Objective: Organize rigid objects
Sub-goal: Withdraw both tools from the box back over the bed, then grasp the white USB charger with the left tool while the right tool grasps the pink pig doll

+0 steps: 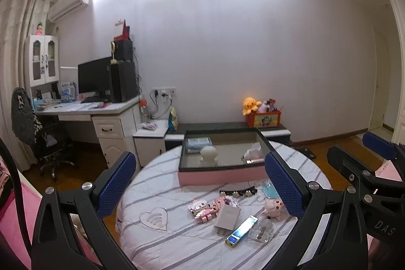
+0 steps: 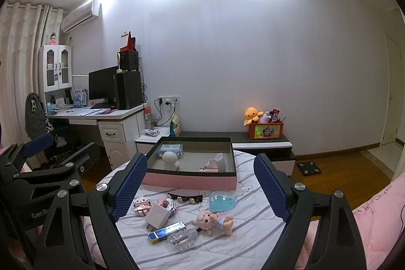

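Observation:
A pink box with a dark rim [image 1: 222, 175] [image 2: 192, 180] stands at the far side of a round striped table [image 1: 177, 244] [image 2: 227, 244]. Inside it are a white figure [image 1: 208, 154] [image 2: 170, 159] and other items. In front lie pink block toys [image 1: 202, 210] [image 2: 142, 205], a white charger [image 1: 227, 218] [image 2: 158, 216], a blue flat case [image 1: 241, 230] [image 2: 165, 232], a clear plastic piece [image 1: 260, 232] [image 2: 182, 238], a pig doll [image 1: 274, 206] [image 2: 212, 220] and a hair clip [image 1: 238, 192] [image 2: 186, 197]. My left gripper [image 1: 202, 184] and right gripper [image 2: 200, 185] are both open and empty above the table.
A clear dish with a blue bottom [image 2: 222, 200] and a heart-shaped clear tray [image 1: 155, 219] lie on the table. A desk with a monitor [image 1: 96, 82] stands at the left, a low bench with a toy box [image 1: 263, 118] behind. Pink bedding [image 2: 374, 214] is at the right.

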Tool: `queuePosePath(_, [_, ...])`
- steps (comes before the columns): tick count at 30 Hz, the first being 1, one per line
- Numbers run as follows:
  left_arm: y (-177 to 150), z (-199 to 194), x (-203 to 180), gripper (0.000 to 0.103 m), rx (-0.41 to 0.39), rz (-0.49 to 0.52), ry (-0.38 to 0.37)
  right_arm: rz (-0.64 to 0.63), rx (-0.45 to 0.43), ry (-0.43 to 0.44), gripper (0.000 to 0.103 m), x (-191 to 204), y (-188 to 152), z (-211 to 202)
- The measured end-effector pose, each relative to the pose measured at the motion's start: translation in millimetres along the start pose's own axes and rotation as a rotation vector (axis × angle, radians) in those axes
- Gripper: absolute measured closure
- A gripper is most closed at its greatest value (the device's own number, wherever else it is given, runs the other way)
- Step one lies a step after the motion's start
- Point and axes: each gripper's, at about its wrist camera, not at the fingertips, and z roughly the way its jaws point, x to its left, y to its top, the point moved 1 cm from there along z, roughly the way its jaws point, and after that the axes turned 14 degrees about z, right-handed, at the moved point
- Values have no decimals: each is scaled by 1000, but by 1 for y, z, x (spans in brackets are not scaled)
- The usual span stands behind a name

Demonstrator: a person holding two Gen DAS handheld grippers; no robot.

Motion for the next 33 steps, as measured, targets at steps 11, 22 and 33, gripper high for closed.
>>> queuePosePath(11, [-55, 83, -20, 0, 251, -22, -192, 43, 168, -39, 15, -33, -38, 56])
queuePosePath(22, [-112, 164, -44, 0, 498, -3, -221, 61, 346, -118, 15, -68, -83, 121])
queuePosePath(33, [-113, 179, -52, 60, 507, 70, -188, 107, 423, -141, 15, -93, -93, 150])
